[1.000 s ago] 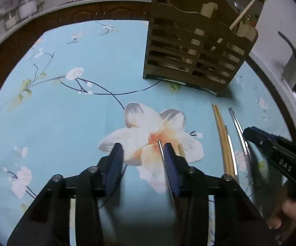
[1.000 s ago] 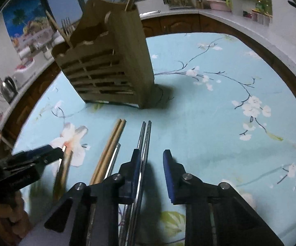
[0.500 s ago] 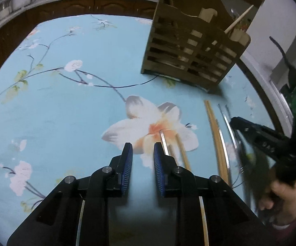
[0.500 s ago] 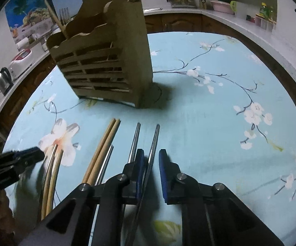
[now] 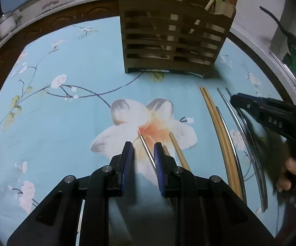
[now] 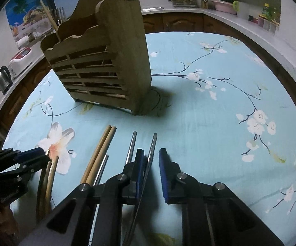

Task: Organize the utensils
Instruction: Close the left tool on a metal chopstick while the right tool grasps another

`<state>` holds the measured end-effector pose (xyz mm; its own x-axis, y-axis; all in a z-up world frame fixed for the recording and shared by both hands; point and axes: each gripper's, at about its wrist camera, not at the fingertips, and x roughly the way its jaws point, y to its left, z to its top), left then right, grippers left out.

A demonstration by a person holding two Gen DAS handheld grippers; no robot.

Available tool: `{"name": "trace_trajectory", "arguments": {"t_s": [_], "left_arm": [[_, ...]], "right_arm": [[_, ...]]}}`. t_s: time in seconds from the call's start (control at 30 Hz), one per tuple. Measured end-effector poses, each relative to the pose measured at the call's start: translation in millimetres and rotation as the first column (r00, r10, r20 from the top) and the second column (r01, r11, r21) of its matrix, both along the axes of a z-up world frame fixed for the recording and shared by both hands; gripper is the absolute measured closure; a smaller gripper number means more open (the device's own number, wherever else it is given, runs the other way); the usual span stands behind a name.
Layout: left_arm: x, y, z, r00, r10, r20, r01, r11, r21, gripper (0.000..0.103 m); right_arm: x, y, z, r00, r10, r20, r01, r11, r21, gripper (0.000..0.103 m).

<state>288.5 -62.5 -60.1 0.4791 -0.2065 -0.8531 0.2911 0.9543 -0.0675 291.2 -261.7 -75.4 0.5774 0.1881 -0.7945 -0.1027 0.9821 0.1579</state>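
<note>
A slatted wooden utensil holder (image 5: 176, 39) (image 6: 104, 71) stands on the blue floral tablecloth and holds several utensils. In front of it lie a pair of wooden chopsticks (image 5: 219, 127) (image 6: 99, 153) and metal chopsticks (image 5: 240, 135) (image 6: 131, 145). My left gripper (image 5: 142, 155) is open, low over the big flower, with a metal chopstick (image 5: 146, 149) lying between its fingers near the right one. My right gripper (image 6: 151, 162) is open with a metal chopstick (image 6: 151, 151) between its fingers, close to the left one.
More wooden chopsticks (image 5: 178, 151) lie right of the left gripper. A kitchen counter (image 6: 240, 20) with jars, a kettle (image 6: 3, 78) and a utensil rack rings the table. The tablecloth (image 6: 219, 123) stretches bare to the right of the holder.
Both grippers closed to a narrower gap half a second ago and have widened a little since. The left gripper turned toward the holder. The right metal chopstick has tilted apart from its pair.
</note>
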Motion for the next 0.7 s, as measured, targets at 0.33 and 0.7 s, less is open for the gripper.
{"name": "trace_trajectory", "arguments": {"t_s": [0.33,0.7], "left_arm": [[-1,-16,0,0.998,-0.050,0.028,0.048,0.997,0.066,0.091],[-23,9,27,0.996,-0.022,0.092,0.022,1.000,-0.002,0.100]], "right_arm": [[6,13,-2,1.000,0.012,0.029,-0.010,0.998,-0.060,0.088],[-16,0,23,0.999,0.006,0.054,-0.010,0.997,0.075,0.099]]}}
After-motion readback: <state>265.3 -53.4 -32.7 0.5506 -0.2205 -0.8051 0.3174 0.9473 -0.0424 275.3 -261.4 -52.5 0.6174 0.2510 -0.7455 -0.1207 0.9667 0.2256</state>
